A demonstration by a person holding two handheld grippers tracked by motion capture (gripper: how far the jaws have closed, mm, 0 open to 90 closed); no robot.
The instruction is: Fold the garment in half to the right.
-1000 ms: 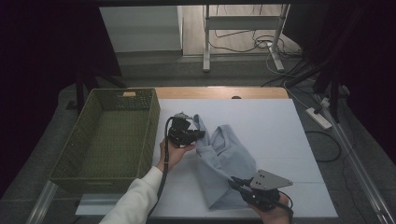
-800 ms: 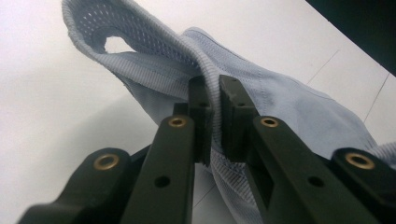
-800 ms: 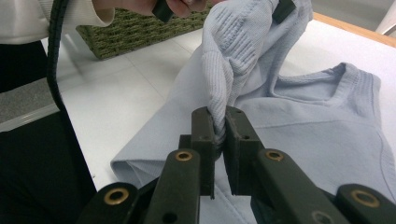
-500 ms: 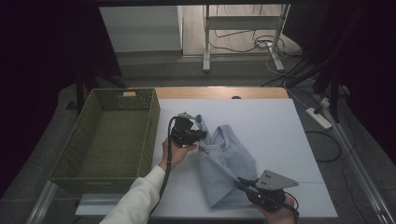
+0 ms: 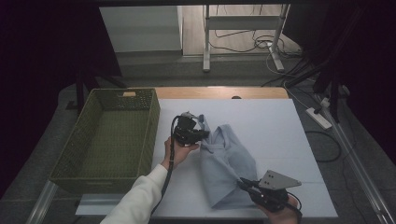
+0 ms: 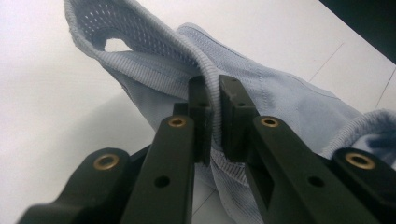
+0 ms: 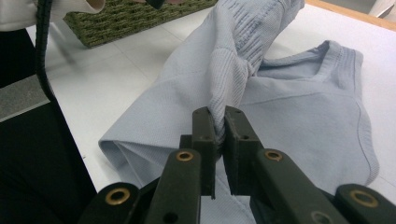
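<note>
A light blue sleeveless shirt (image 5: 228,163) lies partly folded on the white table (image 5: 275,130). My left gripper (image 5: 198,135) is at its upper left corner, jaws shut on a ribbed edge of the shirt (image 6: 212,88). My right gripper (image 5: 243,184) is at the shirt's near edge by the table's front, shut on a bunched fold of the fabric (image 7: 219,123). In the right gripper view the shirt (image 7: 289,112) spreads away with its neckline at the far right.
A green woven basket (image 5: 112,133) stands at the table's left side, with nothing in it that I can see. Cables and a power strip (image 5: 320,119) lie on the floor to the right. A metal stand (image 5: 243,28) is beyond the table.
The left gripper has shifted slightly left and up with the shirt's corner, and the right gripper has moved a little to the right along the front edge. Both stay shut on the fabric.
</note>
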